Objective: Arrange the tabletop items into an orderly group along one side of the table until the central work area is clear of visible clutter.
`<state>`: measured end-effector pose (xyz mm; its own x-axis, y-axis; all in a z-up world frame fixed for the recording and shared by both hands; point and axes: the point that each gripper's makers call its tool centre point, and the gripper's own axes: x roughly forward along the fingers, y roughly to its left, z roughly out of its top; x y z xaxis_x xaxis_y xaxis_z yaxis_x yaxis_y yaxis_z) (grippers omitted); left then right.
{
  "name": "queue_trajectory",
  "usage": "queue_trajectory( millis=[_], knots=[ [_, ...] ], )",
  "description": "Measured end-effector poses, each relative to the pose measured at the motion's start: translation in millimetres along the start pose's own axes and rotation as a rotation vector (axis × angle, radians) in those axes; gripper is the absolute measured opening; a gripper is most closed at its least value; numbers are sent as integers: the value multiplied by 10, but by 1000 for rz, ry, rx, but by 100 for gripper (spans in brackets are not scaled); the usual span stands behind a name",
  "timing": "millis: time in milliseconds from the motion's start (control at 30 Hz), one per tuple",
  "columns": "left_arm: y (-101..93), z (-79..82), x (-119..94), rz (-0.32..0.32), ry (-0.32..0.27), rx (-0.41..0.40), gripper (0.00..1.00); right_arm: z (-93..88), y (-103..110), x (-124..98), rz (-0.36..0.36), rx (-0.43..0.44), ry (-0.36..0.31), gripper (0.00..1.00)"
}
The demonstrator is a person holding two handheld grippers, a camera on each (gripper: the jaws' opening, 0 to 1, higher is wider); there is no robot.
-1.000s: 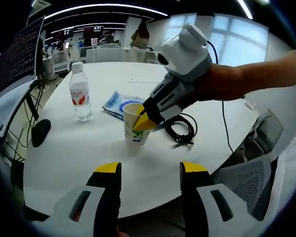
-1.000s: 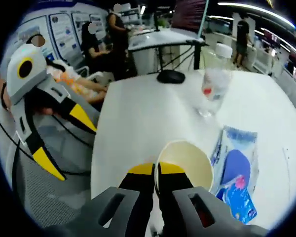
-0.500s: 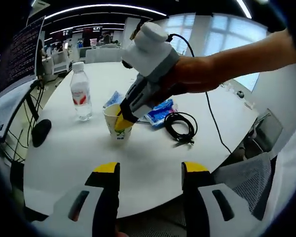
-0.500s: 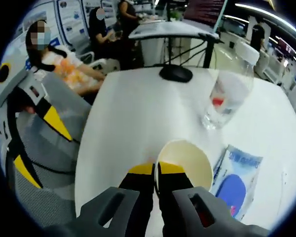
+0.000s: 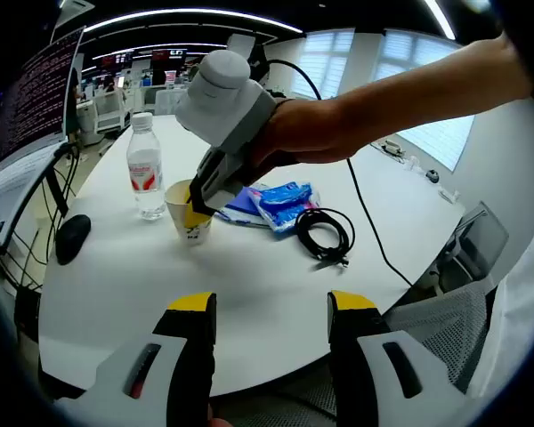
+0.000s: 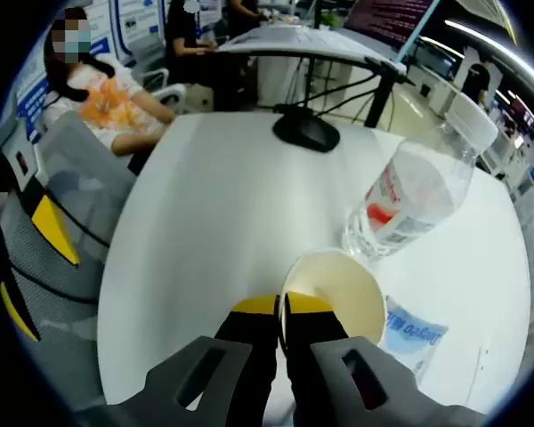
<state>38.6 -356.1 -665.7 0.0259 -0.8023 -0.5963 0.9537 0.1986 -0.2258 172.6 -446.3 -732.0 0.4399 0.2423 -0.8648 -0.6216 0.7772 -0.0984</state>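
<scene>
— Right gripper [image 6: 281,307] is clamping the rim of the paper cup [image 5: 189,213], and over the last second it has been carrying it away from the coiled cable [image 5: 325,234] toward the water bottle [image 6: 408,197].

— So the grouping is progressing?

— Seemingly. The cup, pale with an open mouth, is now sitting just beside the bottle; the left gripper [image 5: 262,307] is hovering open near the table [image 5: 249,294] edge.

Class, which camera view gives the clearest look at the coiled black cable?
The left gripper view: the coiled black cable lies fully visible on the white table, right of the blue packets. The right gripper view looks toward the bottle instead.
</scene>
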Motion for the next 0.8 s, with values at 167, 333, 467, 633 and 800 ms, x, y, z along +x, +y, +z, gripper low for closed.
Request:
queue_trajectory(
  millis=[167,333,467,633,800],
  knots=[
    [54,1,-25,6,-2,-6,49,-9,-164,26,-28,-17,22,0],
    [99,-16,-31,11,1,-15,49,-36,-338,56,-51,-11,38,0],
    [130,-4,-28,14,-1,-22,49,-93,-433,53,-69,-14,66,0],
    [154,19,-18,16,-5,-25,49,-212,-523,28,-73,9,85,0],
    [186,37,-12,16,-6,-24,49,-324,-562,3,-71,34,94,0]
  ],
)
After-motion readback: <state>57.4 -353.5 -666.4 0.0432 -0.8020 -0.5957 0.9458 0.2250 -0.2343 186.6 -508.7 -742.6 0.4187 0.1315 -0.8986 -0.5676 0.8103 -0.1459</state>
